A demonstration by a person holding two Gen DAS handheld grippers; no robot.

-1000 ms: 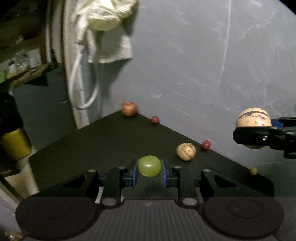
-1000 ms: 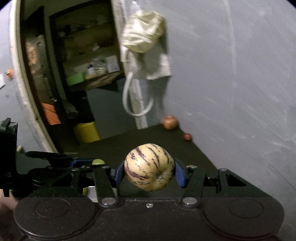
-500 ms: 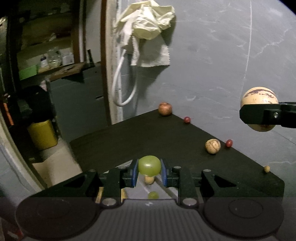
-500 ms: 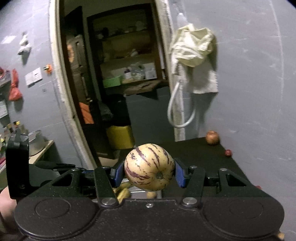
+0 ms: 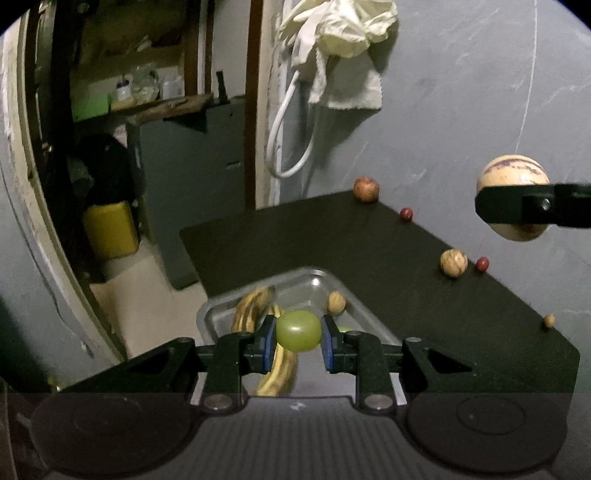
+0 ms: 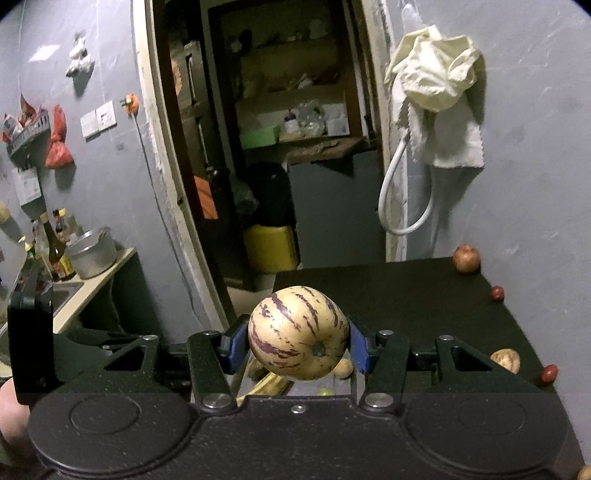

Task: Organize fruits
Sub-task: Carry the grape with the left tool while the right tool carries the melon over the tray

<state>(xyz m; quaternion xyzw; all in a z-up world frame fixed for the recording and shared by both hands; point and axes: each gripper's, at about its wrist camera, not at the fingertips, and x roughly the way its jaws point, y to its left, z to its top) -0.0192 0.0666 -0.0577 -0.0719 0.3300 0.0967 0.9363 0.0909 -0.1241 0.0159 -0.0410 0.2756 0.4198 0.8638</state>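
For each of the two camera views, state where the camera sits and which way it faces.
Left wrist: sits on the left tongs, faces down over the tray and table; right tongs' finger shows.
Right wrist: sits on the right tongs, faces the doorway; left tongs and a hand show.
Shared: striped melon, walnut, hanging cloth.

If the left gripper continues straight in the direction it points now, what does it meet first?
Most likely the clear tray just ahead and below. The left gripper, shut on the green grape, points down toward its inside, where bananas and a walnut lie. Depth is uncertain.
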